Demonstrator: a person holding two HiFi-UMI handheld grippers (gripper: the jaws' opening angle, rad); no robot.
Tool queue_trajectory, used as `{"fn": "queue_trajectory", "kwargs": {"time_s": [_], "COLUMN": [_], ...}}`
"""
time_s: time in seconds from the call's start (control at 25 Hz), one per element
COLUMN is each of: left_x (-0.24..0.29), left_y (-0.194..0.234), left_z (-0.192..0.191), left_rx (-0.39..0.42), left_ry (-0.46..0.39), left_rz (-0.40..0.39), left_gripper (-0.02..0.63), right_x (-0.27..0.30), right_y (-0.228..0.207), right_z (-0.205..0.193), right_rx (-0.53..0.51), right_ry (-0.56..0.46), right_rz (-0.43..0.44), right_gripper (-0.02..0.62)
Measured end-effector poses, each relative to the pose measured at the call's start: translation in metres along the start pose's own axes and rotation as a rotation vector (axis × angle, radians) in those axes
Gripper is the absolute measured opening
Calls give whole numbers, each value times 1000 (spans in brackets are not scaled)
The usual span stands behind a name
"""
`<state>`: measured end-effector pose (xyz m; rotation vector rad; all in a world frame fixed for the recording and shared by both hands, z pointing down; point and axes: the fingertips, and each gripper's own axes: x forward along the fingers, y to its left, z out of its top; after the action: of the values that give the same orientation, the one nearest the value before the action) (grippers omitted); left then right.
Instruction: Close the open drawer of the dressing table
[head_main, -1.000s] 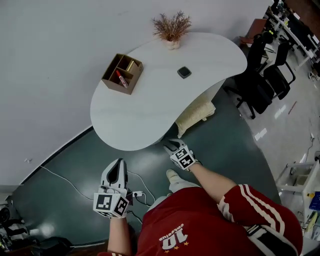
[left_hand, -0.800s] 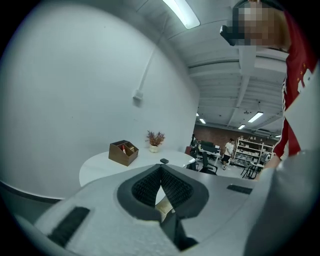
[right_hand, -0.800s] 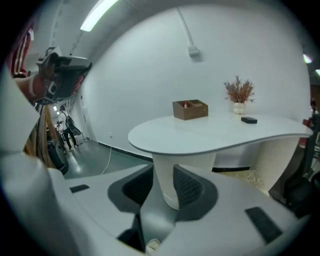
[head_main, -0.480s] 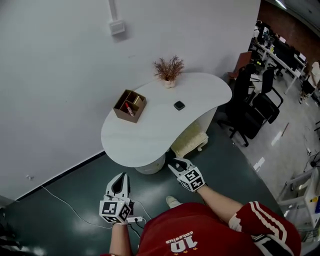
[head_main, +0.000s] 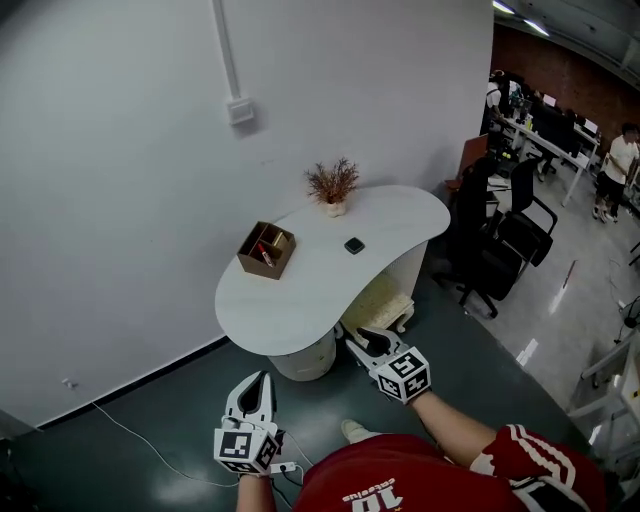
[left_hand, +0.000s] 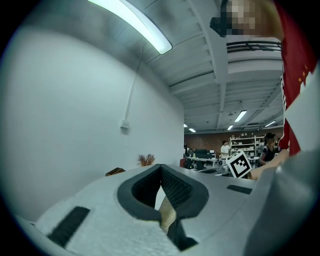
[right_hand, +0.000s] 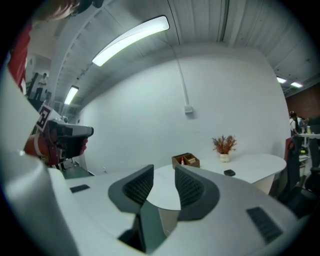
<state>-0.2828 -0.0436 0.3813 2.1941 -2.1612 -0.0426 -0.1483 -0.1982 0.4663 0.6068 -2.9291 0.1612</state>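
A thin white cable (head_main: 130, 440) trails over the dark green floor at eight o'clock from the dressing table. The left gripper (head_main: 263, 379) hangs over that floor at seven o'clock from the table and well clear of it. In the left gripper view its dark ribbed pads (left_hand: 172, 187) meet at their tips, pressed together with nothing caught there.

The white kidney-shaped dressing table (head_main: 310, 290) stands against the pale wall. On its top, at nine o'clock, sits a brown wooden organiser box (head_main: 266, 250) with compartments. A dried reddish plant in a small white pot (head_main: 331, 186) stands at twelve o'clock by the wall, and a small dark square object (head_main: 354, 245) lies at about two o'clock from the top's centre.

The cream-coloured drawer (head_main: 386, 298) juts open from beneath the top at five o'clock. The right gripper (head_main: 360, 338) sits near the drawer, at about seven o'clock from it and apart from it. Its jaws are closing with a gap between the pads (right_hand: 190, 187), and nothing lies in that gap.

Black office chairs (head_main: 500, 245) stand at three o'clock.
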Motion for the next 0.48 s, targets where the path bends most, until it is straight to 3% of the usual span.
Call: {"fn": "queue_trajectory", "kwargs": {"time_s": [0.2, 0.36, 0.48], "left_x": [-14, -21, -22], "left_y": [-36, -59, -67], "left_z": [30, 54, 67], "left_rx": [9, 26, 60], "left_ry": [-73, -115, -111], "left_rz": [-76, -130, -139], "left_gripper": [0, 0, 0], "right_x": [-56, -95, -118], "right_y": [21, 30, 38], "right_z": [66, 101, 117], "right_rx": [-27, -76, -113], "right_ry": [-132, -160, -169], "right_rz": [-37, -65, -75], "right_gripper": [123, 119, 55]}}
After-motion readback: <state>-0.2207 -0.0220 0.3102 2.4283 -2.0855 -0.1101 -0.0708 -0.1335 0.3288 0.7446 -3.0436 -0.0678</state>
